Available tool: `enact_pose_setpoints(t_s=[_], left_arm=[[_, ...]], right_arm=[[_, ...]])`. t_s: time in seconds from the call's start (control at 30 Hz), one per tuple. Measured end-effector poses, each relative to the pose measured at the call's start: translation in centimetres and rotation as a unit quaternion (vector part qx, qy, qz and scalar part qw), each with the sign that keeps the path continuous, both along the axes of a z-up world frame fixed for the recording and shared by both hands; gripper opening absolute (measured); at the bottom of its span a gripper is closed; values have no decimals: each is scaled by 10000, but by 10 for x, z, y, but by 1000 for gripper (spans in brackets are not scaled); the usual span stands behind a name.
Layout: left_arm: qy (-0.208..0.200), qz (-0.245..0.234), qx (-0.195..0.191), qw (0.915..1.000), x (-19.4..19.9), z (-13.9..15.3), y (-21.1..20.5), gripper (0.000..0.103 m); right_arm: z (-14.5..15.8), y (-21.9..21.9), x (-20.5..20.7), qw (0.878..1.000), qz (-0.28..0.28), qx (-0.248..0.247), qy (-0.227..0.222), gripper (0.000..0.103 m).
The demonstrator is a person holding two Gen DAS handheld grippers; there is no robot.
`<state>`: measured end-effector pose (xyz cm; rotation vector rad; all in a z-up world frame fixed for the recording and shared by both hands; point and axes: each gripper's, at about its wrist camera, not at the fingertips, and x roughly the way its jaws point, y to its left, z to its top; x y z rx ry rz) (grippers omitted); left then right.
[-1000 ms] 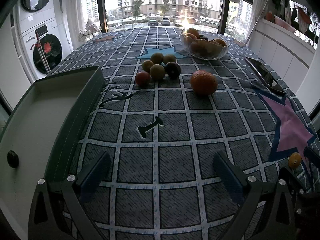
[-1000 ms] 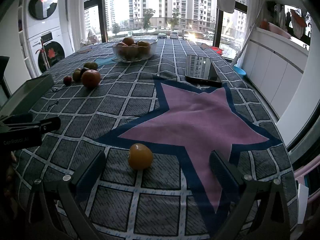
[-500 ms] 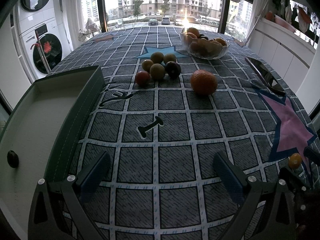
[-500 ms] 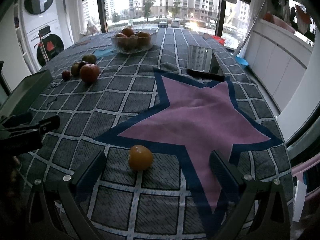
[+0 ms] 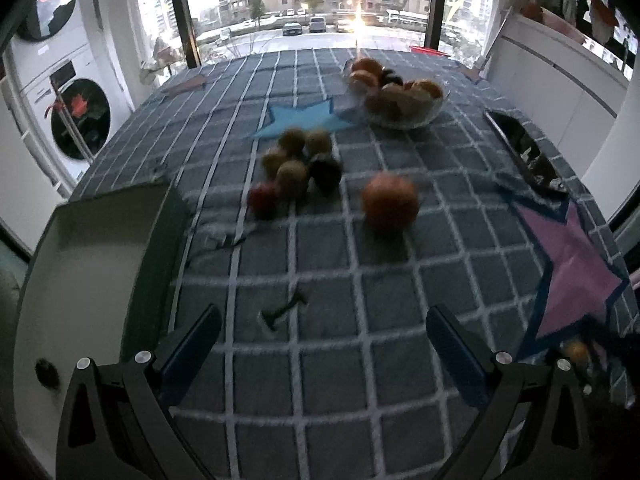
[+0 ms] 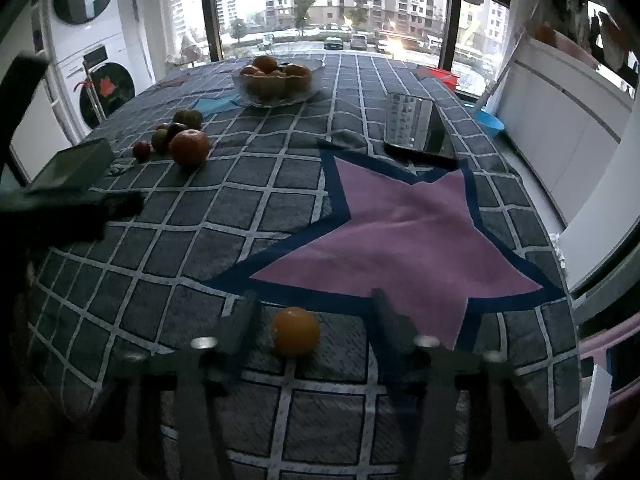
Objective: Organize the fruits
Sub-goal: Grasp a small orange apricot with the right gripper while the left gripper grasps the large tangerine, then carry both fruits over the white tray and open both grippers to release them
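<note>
the right gripper (image 6: 310, 322) is spread open around a small yellow-orange fruit (image 6: 295, 331) that sits on the checked tablecloth (image 6: 256, 204) at the tip of the pink star (image 6: 404, 236); neither finger looks to touch it. to do this well, centre the fruit between the pads, lower until they flank its widest part, then close gently so the round fruit does not squirt forward. the left gripper (image 5: 323, 338) hangs open and empty over the cloth beside the green tray (image 5: 92, 264). an orange (image 5: 390, 200), a cluster of small fruits (image 5: 298, 168) and the glass bowl (image 5: 400, 98) lie farther off.
</note>
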<state>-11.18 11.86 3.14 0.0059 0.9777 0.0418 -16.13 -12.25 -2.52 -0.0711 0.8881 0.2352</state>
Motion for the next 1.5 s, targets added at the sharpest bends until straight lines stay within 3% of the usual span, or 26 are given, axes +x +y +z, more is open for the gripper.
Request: enact_pose_setpoints(t_s=[0.03,0.1,0.2,0.4,0.5,0.57,0.7,0.9,1.1,1.3,1.5], left_arm=[[-24,-12,31,10000,6,2,-3,103],[-17,-27,52,10000,15,2,-8,103],[73,-76,56,9999,32,-1,-16,90],[112,-124,207,9996,60,-6,-34,90],[197,-103,211,9995,67,-11,-37,75],[248,-69,148,9996,70,-14,-36,71],[196,-162,-111,9996,67,-12,-34,41],[9,-168,-429,9989,43,1,-21,41],[-281,-179,-515,9981,5,25,9,41],[-536,108,-488,9973,-29,41,53,41],[-723,516,-205,9958,-58,43,98,41]], right_arm=[[1,0,0,10000,39,43,-1,22],[2,-3,0,9998,68,202,52,22],[2,-13,1,9979,117,616,149,22],[5,-24,-4,9961,127,862,165,22],[6,-28,-4,9951,104,965,190,23],[7,-31,-5,9947,75,1007,195,23],[8,-34,-4,9941,28,1068,211,23],[12,-39,-6,9921,25,1229,247,23],[15,-37,-6,9911,37,1292,310,23],[22,-22,-6,9905,147,1313,370,23],[35,14,-1,9902,547,1222,394,23]])
